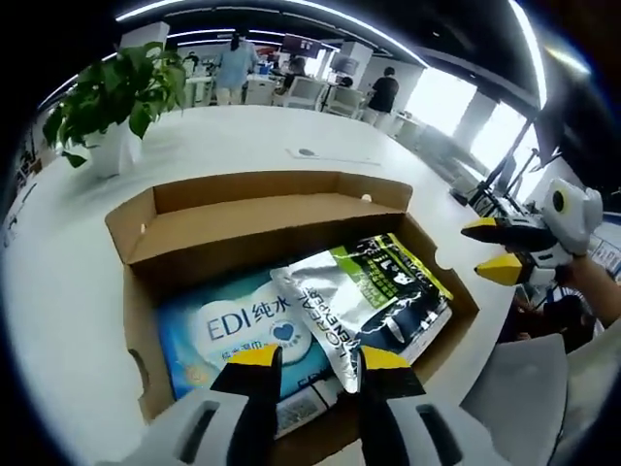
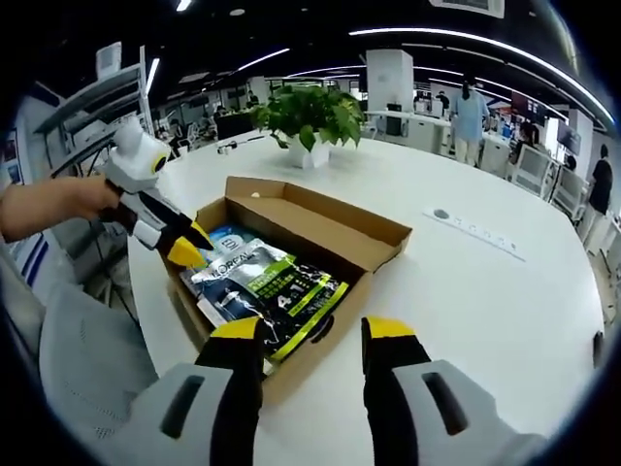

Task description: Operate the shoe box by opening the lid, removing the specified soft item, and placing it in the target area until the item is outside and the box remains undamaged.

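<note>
The left claw (image 1: 309, 359) was spread wide and held nothing, just over the silver pack (image 1: 374, 291) in the open shoe box (image 1: 131, 233). At 3 o'clock, the right claw (image 1: 490, 250) hung apart, gripping nothing. Farther, at 11 o'clock, a plant (image 1: 121, 92) stood on the white worktop (image 1: 262, 131).

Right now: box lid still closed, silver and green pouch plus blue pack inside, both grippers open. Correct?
Not quite: the shoe box is already open, as the left gripper view shows. The silver and green pouch lies over the blue pack inside it, and the left gripper and right gripper are both open.
</note>
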`<act>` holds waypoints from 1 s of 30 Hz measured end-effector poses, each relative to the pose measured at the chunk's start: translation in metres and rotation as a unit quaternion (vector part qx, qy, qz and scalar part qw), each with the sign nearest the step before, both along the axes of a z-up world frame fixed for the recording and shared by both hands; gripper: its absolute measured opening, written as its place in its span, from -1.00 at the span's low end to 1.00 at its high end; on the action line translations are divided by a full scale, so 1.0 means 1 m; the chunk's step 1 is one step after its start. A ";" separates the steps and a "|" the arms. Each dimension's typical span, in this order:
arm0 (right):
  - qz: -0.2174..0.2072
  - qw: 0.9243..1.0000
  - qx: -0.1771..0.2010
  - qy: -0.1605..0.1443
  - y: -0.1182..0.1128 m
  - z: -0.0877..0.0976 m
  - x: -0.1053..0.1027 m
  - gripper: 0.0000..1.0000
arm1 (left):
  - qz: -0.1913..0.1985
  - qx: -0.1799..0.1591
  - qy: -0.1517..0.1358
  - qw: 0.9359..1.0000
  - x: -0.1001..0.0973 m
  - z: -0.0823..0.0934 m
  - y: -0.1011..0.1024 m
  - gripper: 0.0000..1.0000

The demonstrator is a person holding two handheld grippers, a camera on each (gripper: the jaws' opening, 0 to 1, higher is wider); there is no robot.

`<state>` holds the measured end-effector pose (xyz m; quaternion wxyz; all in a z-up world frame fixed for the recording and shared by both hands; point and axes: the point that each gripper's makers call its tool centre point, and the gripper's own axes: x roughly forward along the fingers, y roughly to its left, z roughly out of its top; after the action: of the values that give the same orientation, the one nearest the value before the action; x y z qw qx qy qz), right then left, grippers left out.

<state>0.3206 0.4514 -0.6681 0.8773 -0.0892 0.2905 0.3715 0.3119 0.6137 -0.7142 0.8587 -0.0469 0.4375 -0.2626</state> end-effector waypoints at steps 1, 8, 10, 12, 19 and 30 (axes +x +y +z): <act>0.002 1.000 -0.002 -0.001 0.000 -0.001 -0.002 -0.26 | 0.000 -0.005 0.008 1.000 -0.002 -0.002 -0.003 -0.39; 0.000 1.000 0.004 0.002 0.001 -0.002 -0.006 -0.26 | 0.012 -0.051 0.049 0.997 -0.007 -0.012 -0.013 -0.49; 0.000 1.000 0.005 0.003 0.002 -0.003 -0.007 -0.26 | 0.015 -0.060 0.052 0.997 -0.005 -0.014 -0.015 -0.51; 0.001 1.000 0.006 0.006 0.003 -0.005 -0.008 -0.27 | 0.017 -0.074 0.060 0.995 -0.005 -0.013 -0.017 -0.55; 0.001 1.000 0.013 0.021 0.009 -0.012 -0.010 -0.28 | 0.034 -0.104 0.080 0.991 -0.006 -0.011 -0.022 -0.77; 0.007 0.999 0.010 0.048 0.022 -0.020 -0.008 -0.40 | 0.034 -0.096 0.080 0.992 -0.008 -0.009 -0.015 -0.98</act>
<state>0.3125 0.4729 -0.6877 0.8604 -0.0644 0.3278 0.3847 0.3036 0.5983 -0.7228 0.8210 -0.1649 0.4754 -0.2698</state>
